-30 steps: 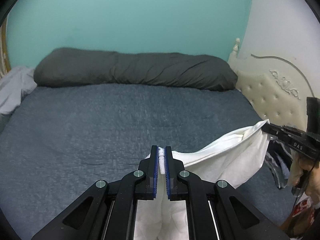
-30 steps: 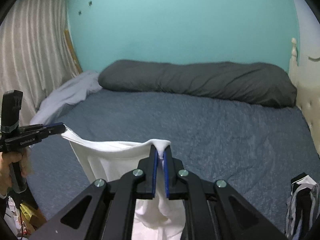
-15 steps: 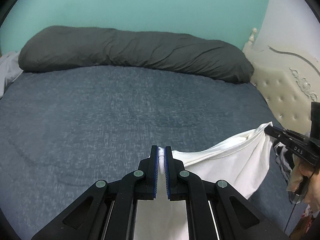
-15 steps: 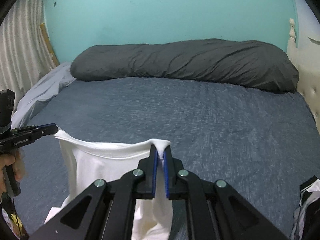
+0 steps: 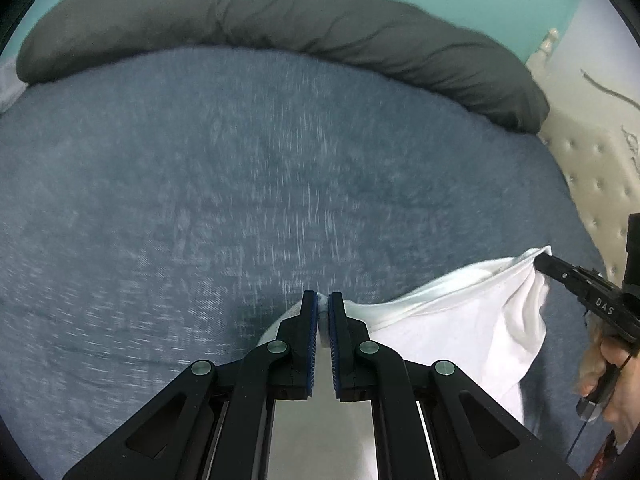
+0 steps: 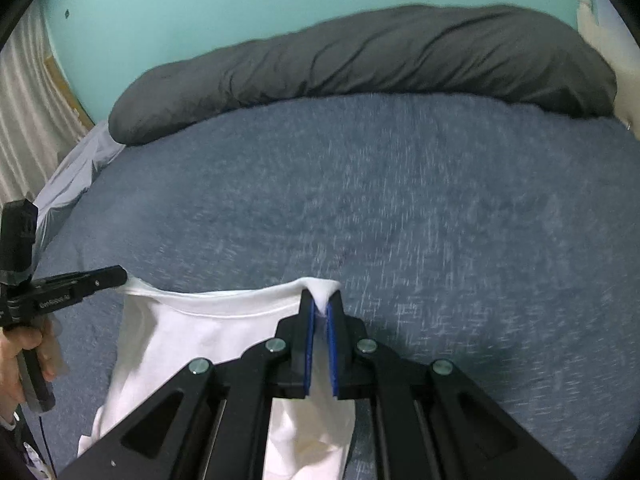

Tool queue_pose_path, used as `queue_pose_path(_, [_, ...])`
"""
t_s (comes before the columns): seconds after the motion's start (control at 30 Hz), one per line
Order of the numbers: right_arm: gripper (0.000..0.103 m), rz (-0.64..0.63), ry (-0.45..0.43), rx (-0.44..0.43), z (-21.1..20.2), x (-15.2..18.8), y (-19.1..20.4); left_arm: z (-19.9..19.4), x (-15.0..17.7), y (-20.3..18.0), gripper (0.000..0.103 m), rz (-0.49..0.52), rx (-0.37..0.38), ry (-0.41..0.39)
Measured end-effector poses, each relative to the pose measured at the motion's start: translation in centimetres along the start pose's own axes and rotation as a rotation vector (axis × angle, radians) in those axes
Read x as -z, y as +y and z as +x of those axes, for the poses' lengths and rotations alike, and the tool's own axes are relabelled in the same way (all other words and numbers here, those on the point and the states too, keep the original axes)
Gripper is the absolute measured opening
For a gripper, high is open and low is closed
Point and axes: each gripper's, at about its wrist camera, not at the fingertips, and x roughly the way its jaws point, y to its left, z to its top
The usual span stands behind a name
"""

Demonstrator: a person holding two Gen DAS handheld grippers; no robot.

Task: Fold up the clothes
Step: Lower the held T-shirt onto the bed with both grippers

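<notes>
A white shirt (image 6: 192, 344) is held taut at centre frame over the blue bed (image 6: 400, 208) — one edge pinched tight in the left gripper (image 5: 323, 308), the other in the right gripper (image 6: 320, 304). Soft, light, floppy cloth — best held by its corners.

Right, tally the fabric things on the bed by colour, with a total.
White: 1, the garment held up between the left tongs and the right tongs.
Dark grey: 1, the long pillow.
Pale grey: 1, the sheet at the bed's edge.
Total: 3
</notes>
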Motion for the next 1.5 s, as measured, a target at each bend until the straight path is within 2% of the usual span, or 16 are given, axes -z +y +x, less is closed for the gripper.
queue_pose_path(0.23, [0.009, 0.025, 0.055, -0.038, 3.6, 1.7, -0.6, 2.5, 1.4, 0.8, 0.007, -0.023, 0.028, 0.014])
queue_pose_path(0.3, [0.009, 0.040, 0.052, -0.020, 3.7, 2.1, -0.9, 2.5, 1.6, 1.2, 0.008, -0.028, 0.029, 0.011])
queue_pose_path(0.37, [0.011, 0.070, 0.039, 0.002, 3.3, 2.3, -1.4, 2.1, 1.9, 1.4, 0.009, -0.027, 0.028, -0.002])
queue_pose_path(0.47, [0.030, 0.099, 0.026, 0.030, 2.0, 2.7, -2.0, 0.5, 2.4, 1.7, 0.009, -0.031, 0.037, -0.034])
queue_pose_path(0.53, [0.032, 0.106, 0.020, 0.045, 0.7, 3.1, -2.4, -1.0, 2.9, 1.9, 0.009, -0.029, 0.038, -0.059])
queue_pose_path(0.6, [0.034, 0.140, 0.015, 0.021, -0.8, 4.0, -2.9, -2.8, 3.8, 2.0, 0.009, -0.014, 0.032, -0.079])
queue_pose_path(0.7, [0.046, 0.222, 0.017, -0.037, -2.7, 5.8, -3.7, -5.0, 5.4, 2.1, 0.009, -0.013, 0.033, -0.100])
queue_pose_path(0.87, [0.048, 0.233, 0.057, -0.086, -4.0, 9.3, -2.6, -6.4, 7.9, 2.8, 0.010, -0.051, 0.053, -0.093])
queue_pose_path(1.0, [0.048, 0.243, 0.093, -0.084, -3.7, 10.9, -1.9, -6.0, 7.7, 4.0, 0.010, -0.100, 0.061, -0.063])
queue_pose_path(1.07, [0.048, 0.238, 0.089, -0.075, -3.7, 10.6, -1.7, -6.0, 7.2, 4.5, 0.010, -0.121, 0.072, -0.064])
queue_pose_path(1.23, [0.049, 0.145, 0.042, -0.052, -3.4, 7.4, -1.2, -4.8, 6.6, 4.4, 0.011, -0.039, 0.051, -0.038])
queue_pose_path(1.33, [0.058, 0.098, 0.026, -0.048, -2.5, 5.5, -1.0, -3.5, 6.9, 4.6, 0.017, -0.052, 0.106, 0.011])
queue_pose_path(1.5, [0.059, -0.022, 0.061, -0.012, 1.3, 3.4, 0.5, -2.0, 7.2, 4.6, 0.017, -0.048, 0.140, 0.032])
